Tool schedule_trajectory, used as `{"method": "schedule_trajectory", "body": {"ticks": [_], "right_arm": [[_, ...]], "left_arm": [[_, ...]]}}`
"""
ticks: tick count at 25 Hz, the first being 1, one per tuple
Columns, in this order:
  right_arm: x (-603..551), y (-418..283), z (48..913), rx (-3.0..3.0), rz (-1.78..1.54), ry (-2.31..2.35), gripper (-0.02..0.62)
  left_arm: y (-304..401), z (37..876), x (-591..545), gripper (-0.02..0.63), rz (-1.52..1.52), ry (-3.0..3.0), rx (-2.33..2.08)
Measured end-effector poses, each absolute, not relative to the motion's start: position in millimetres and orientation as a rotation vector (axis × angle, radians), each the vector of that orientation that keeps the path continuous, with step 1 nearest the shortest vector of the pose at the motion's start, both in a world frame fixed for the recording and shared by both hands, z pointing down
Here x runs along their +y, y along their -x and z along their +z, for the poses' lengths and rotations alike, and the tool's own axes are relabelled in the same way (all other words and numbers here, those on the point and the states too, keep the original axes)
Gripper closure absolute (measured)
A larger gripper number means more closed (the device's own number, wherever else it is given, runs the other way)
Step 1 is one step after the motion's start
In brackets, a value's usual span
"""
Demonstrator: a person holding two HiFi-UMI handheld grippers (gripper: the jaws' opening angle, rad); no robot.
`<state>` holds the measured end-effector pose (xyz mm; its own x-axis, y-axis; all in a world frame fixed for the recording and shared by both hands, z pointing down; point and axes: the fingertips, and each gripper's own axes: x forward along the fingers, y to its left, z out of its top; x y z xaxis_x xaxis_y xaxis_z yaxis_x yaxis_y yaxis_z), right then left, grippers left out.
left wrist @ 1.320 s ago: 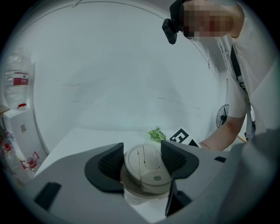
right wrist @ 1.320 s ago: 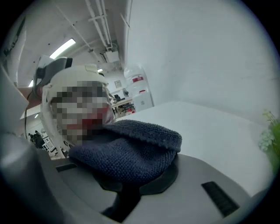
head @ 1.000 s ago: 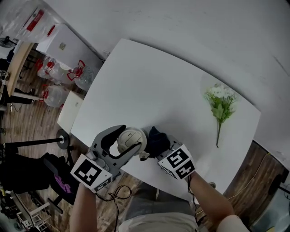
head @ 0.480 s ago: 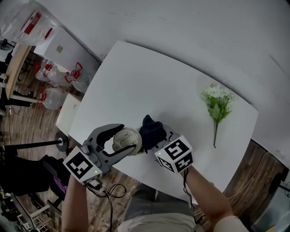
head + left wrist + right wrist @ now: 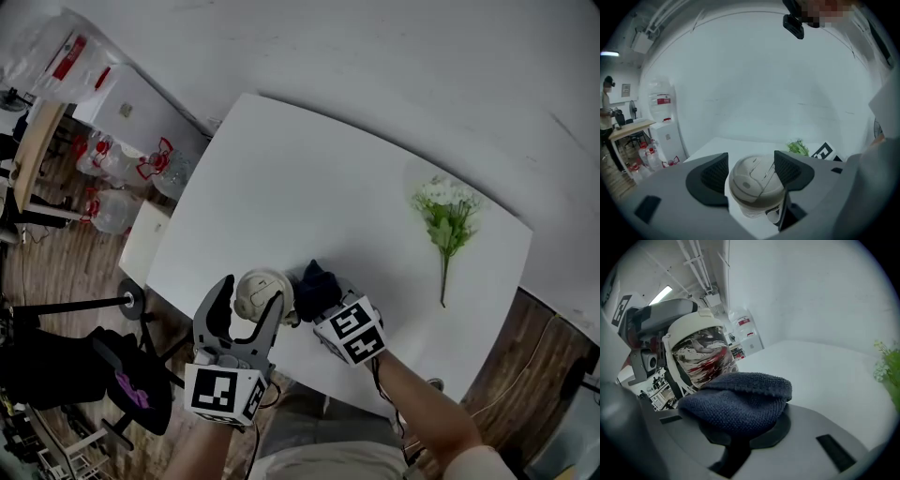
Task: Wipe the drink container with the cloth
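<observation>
The drink container (image 5: 261, 291) is a paper cup with a beige lid and red and dark print (image 5: 701, 355). It is near the front edge of the white table (image 5: 309, 187). My left gripper (image 5: 249, 295) reaches it from the near side, and its pads touch both sides of the lid (image 5: 754, 185). Those jaws have just been opening a little with the cup still between them. My right gripper (image 5: 319, 298) is shut on a bunched dark blue cloth (image 5: 317, 279). The cloth (image 5: 736, 399) sits against the cup's right side and hides the cup's base in the right gripper view.
A bunch of white flowers with green stems (image 5: 448, 220) lies at the table's far right. Left of the table are water bottles (image 5: 112, 187), a white cabinet (image 5: 122, 94) and a dark chair (image 5: 112, 375). A person (image 5: 607, 103) stands at a desk far to the left.
My left gripper has swung round the cup from its left side to its near side, the marker cube dropping toward the picture's bottom. The cup and the cloth have hardly shifted.
</observation>
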<state>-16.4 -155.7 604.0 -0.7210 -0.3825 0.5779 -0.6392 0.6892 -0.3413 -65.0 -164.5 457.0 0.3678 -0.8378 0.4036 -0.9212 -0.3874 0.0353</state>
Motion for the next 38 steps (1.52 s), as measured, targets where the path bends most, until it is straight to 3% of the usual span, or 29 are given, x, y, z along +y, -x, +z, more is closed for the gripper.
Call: {"method": "schedule_trajectory", "body": {"ticks": [6, 11, 18, 24, 28, 33, 35, 37, 38], "right_arm": [[-140, 23, 571, -2.562, 0.862, -0.697, 0.537], [-129, 41, 546, -2.658, 0.701, -0.527, 0.53], [-138, 58, 513, -2.814, 0.496, -0.211, 0.309], [-141, 71, 544, -2.777, 0.506, -0.065, 0.255], [-141, 70, 585, -2.653, 0.517, -0.156, 0.258], [-136, 62, 614, -2.53, 0.492, -0.227, 0.326], [-134, 55, 614, -2.514, 0.503, -0.241, 0.379], [-132, 48, 609, -2.533, 0.524, -0.28, 0.492], [-133, 44, 604, -2.557, 0.544, -0.307, 0.508]], "left_arm": [[66, 459, -168, 0.315, 0.388, -2.462, -1.431], [71, 458, -168, 0.326, 0.441, -2.686, -1.096], [72, 457, -166, 0.358, 0.461, -2.828, -0.777], [73, 457, -167, 0.357, 0.393, -2.796, -0.824], [75, 458, -167, 0.354, 0.353, -2.766, -0.892], [81, 460, -166, 0.352, 0.304, -2.706, -0.987], [81, 461, -165, 0.351, 0.305, -2.689, -1.02], [81, 462, -165, 0.351, 0.307, -2.669, -1.051], [81, 463, -165, 0.351, 0.308, -2.66, -1.067]]}}
